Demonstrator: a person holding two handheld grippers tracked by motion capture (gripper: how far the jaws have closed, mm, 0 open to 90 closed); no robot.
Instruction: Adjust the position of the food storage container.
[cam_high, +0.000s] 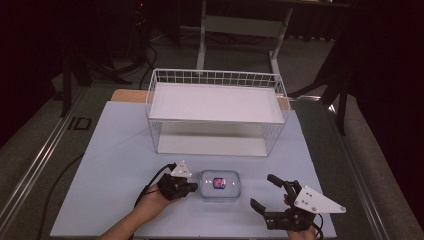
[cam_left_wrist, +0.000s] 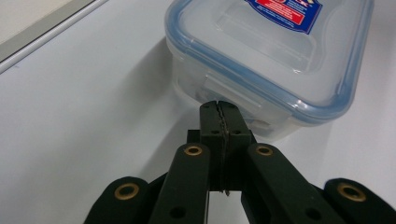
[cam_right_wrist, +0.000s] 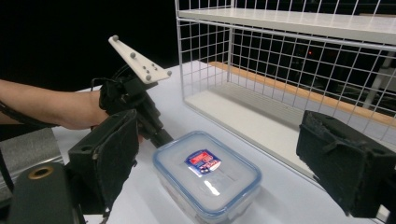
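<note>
A clear plastic container (cam_high: 220, 185) with a blue-rimmed lid and a red and blue label lies on the pale table near its front edge. My left gripper (cam_high: 193, 188) is shut with nothing between its jaws. Its tips (cam_left_wrist: 219, 106) rest against the container's (cam_left_wrist: 261, 51) left side, by a latch flap. My right gripper (cam_high: 264, 191) stands wide open to the right of the container and apart from it. In the right gripper view its two pads (cam_right_wrist: 109, 154) frame the container (cam_right_wrist: 205, 179), and the left gripper (cam_right_wrist: 161, 137) touches the box's far side.
A white wire shelf rack (cam_high: 216, 107) with a flat top and a lower shelf stands behind the container at the table's (cam_high: 115, 165) back. A desk frame (cam_high: 240, 30) stands on the dark floor beyond. Cables trail off the left.
</note>
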